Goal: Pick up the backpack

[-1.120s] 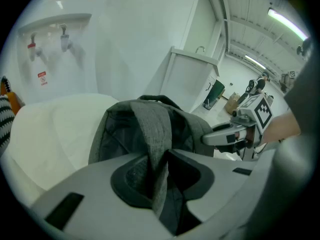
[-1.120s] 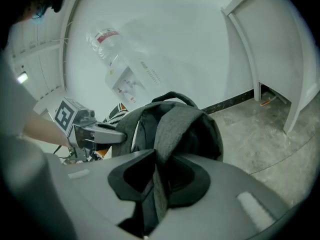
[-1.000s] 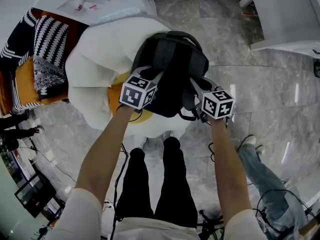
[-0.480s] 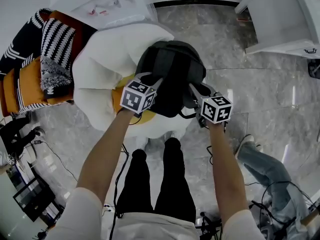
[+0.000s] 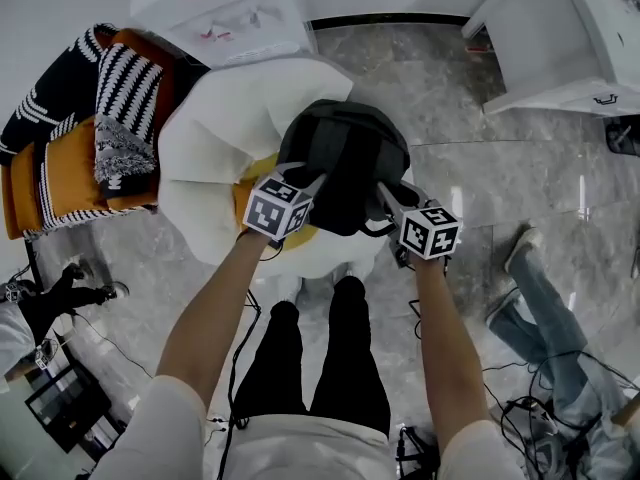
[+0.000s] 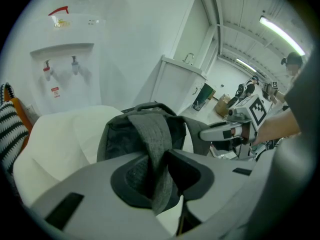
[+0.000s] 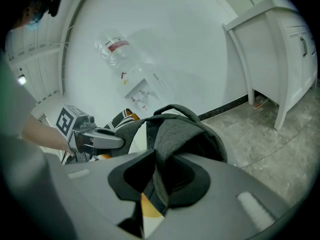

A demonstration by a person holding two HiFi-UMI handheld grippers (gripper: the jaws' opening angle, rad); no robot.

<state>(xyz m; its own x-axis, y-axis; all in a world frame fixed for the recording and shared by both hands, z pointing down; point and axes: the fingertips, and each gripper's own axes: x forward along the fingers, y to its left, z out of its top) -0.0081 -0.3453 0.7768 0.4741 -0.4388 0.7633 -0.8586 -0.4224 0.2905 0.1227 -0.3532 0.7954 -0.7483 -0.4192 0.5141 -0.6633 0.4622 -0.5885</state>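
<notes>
A dark grey backpack (image 5: 343, 163) hangs between my two grippers above a white beanbag (image 5: 230, 128). My left gripper (image 5: 305, 180) is shut on its left shoulder strap (image 6: 159, 149), which runs flat between the jaws. My right gripper (image 5: 385, 196) is shut on the other shoulder strap (image 7: 167, 139). The pack's top handle (image 6: 147, 105) arches up behind the straps. In the left gripper view the right gripper (image 6: 220, 132) shows at the right; in the right gripper view the left gripper (image 7: 100, 138) shows at the left.
A water dispenser (image 5: 225, 8) stands behind the beanbag. Striped and orange cushions (image 5: 90, 128) lie to the left. A white cabinet (image 5: 560, 38) is at the upper right. Another person's leg (image 5: 535, 298) and cables (image 5: 540, 408) lie on the marble floor at the right.
Both grippers have risen with the backpack, lifting it off the beanbag and a little toward me. The other person's leg at the right has shifted.
</notes>
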